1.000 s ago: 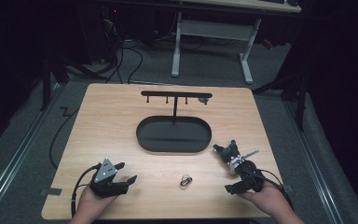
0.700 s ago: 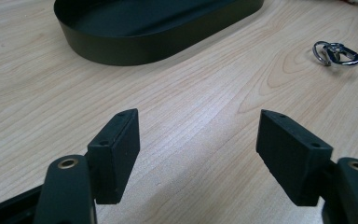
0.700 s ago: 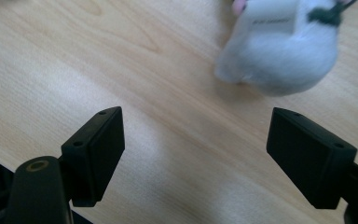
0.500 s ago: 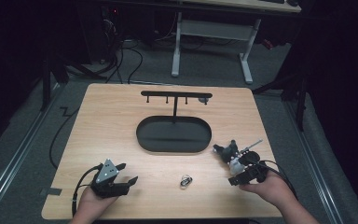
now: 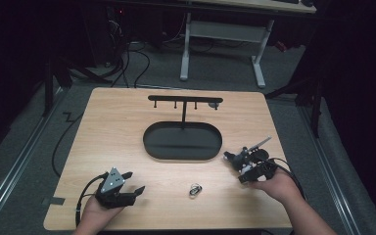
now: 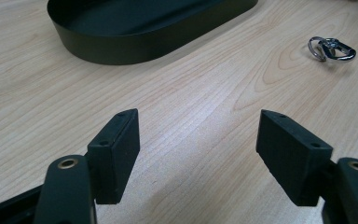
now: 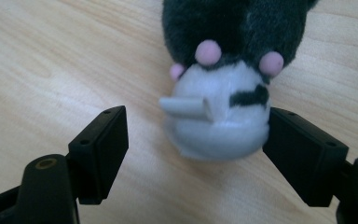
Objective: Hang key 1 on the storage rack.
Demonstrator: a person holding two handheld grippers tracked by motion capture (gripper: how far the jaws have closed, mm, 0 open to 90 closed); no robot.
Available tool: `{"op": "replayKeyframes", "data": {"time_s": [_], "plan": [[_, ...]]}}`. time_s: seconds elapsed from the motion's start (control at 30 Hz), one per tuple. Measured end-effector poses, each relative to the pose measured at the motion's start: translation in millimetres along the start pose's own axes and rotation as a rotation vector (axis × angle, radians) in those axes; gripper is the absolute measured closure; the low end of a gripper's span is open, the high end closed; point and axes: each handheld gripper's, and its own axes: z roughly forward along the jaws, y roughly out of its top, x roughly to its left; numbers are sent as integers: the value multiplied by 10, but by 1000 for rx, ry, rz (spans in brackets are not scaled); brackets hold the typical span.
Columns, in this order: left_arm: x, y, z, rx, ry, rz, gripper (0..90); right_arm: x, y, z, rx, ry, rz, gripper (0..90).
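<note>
Fingers (image 7: pixel 303 158) of the right gripper (image 7: pixel 193 156) are spread wide around the fluffy grey and white toy animal with pink dots (image 7: pixel 223 74). They have just closed a little, but the left finger is not touching the toy yet. One finger sits right by its white end, low in the middle of the frame. In the high view, this toy (image 5: pixel 245 159) lies at the lower right, just beside the black oval metal tray (image 5: pixel 182 152). Left gripper (image 6: pixel 196 154) fingers are spread too, with nothing between them. A small silver key ring clip (image 6: pixel 332 48) lies at the upper right. Nothing is picked up yet, so grabbing and moving the toy is still to do.
</note>
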Motion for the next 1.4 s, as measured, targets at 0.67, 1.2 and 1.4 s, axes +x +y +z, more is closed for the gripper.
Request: {"op": "replayKeyframes", "data": {"time_s": [0.67,1.2,1.4], "plan": [[-24,-7,21,12,-14,21,312,-117,73,235,22,14,30,463],[-17,-21,13,-2,0,10,311,-5,53,-286,-48,17,-18,479],[-17,-24,12,-2,0,12,311,32,78,-454,-75,28,-10,479]]}}
